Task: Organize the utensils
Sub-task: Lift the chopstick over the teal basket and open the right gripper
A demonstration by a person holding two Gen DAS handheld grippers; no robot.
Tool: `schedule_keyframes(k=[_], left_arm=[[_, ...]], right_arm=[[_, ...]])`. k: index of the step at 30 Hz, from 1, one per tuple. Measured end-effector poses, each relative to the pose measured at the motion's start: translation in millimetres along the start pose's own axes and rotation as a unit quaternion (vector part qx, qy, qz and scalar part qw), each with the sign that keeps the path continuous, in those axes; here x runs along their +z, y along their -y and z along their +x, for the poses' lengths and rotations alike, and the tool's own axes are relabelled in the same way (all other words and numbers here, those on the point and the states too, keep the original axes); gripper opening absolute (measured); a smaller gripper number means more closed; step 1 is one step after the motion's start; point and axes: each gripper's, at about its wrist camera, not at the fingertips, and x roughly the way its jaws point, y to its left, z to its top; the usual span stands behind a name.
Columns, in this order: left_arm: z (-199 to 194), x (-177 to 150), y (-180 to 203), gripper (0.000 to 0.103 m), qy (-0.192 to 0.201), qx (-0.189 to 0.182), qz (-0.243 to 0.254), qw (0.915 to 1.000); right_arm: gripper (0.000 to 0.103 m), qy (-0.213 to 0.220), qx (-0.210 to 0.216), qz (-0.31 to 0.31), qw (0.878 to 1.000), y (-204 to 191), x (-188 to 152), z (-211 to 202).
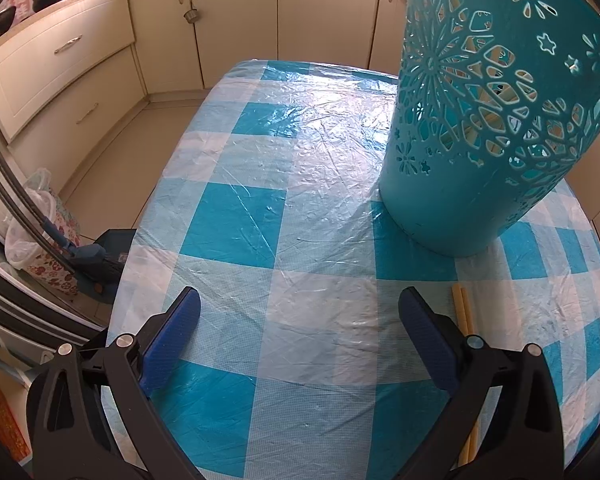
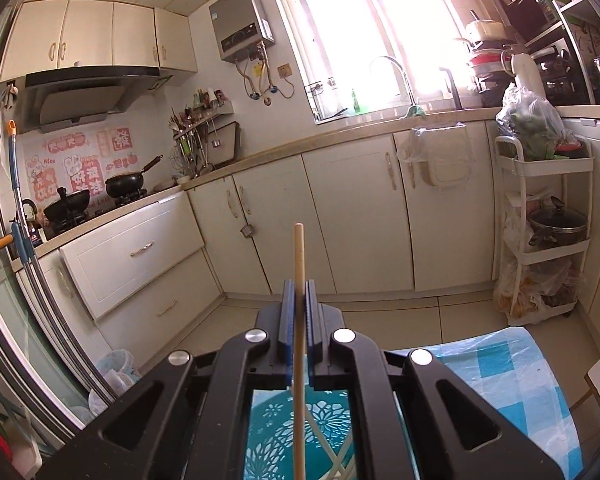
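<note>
My left gripper (image 1: 300, 312) had its fingers spread over the tabletop (image 1: 260, 208), two chopsticks (image 1: 464, 312) beside the holder (image 1: 480, 184); only the right view showed my right gripper (image 2: 299, 300) pinching a chopstick (image 2: 299, 252) above it

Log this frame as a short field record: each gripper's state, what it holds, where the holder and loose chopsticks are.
left gripper: open, empty, low over the checked tablecloth
right gripper: shut on one chopstick, upright, above the teal holder
teal holder: perforated, standing on the tablecloth, pale sticks already inside
loose chopsticks: a pair lying on the cloth beside the left gripper's right finger, partly hidden by it
</note>
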Motion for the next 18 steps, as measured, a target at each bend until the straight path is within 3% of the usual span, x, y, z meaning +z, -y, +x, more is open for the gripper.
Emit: schedule_keyframes(k=[9, 18], left_arm=[[0, 0, 0, 0.095, 0.0, 0.0, 0.0, 1.0], [0, 0, 0, 0.095, 0.0, 0.0, 0.0, 1.0]], right_arm=[[0.006, 0.013, -0.013, -0.005, 1.0, 8, -11, -3], [0.01, -0.029, 0.002, -0.023, 0.999, 8, -35, -9]])
